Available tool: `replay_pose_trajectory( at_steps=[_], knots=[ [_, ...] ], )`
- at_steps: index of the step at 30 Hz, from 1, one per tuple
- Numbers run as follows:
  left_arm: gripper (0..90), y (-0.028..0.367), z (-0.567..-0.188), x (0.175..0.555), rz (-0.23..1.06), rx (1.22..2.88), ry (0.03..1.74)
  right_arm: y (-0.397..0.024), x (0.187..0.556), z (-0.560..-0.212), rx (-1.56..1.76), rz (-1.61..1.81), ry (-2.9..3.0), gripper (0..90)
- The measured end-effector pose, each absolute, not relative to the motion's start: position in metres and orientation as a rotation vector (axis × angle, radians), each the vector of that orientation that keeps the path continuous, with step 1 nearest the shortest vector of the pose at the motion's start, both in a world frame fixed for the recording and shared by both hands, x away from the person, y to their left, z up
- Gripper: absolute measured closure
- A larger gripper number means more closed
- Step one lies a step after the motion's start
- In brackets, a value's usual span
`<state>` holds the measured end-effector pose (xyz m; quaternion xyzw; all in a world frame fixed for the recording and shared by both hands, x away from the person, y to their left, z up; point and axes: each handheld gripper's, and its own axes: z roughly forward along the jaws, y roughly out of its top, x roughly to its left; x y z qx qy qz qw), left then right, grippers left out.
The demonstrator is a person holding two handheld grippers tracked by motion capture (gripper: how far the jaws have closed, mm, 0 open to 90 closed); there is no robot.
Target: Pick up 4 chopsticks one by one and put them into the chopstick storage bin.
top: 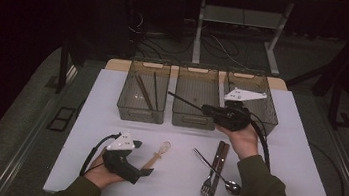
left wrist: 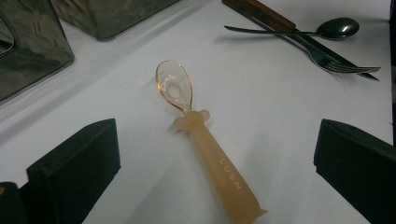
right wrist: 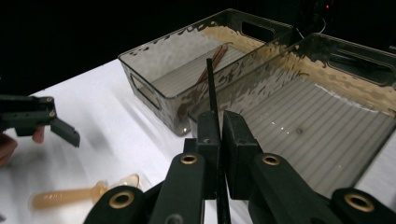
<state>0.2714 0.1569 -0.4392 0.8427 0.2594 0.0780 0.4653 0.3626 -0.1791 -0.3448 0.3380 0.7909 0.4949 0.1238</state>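
A translucent orange plastic spoon (top: 158, 155) lies on the white table (top: 109, 120) at the front left. My left gripper (top: 141, 158) rests low around its handle, jaws open, pads apart from it. In the left gripper view the spoon (left wrist: 205, 144) lies between the two black fingers (left wrist: 79, 158), bowl pointing away. My right gripper (top: 209, 110) is shut on a thin black chopstick (top: 184, 102), held above the front of the middle bin (top: 193, 123). The chopstick (right wrist: 211, 88) points toward the left bin (right wrist: 154, 60), gripped at the jaw tips of the right gripper (right wrist: 221, 133).
Three smoky clear bins stand in a row at the back; the left bin (top: 140, 116) holds two brown chopsticks (top: 144, 93), and the right bin (top: 267, 117) sits behind my right hand. A fork (top: 206, 170), a knife (top: 218, 169) and a metal spoon (top: 232, 186) lie crossed at the front right.
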Motion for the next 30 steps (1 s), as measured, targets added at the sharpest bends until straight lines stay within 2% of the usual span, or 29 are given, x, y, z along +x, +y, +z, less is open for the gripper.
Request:
replay_pose_trajectory(
  at_steps=[30],
  knots=[
    [0.0,0.158,-0.438,0.271,0.192,2.058,0.64,-0.076,0.438,-0.352,1.062,1.316,2.336,85.6]
  ],
)
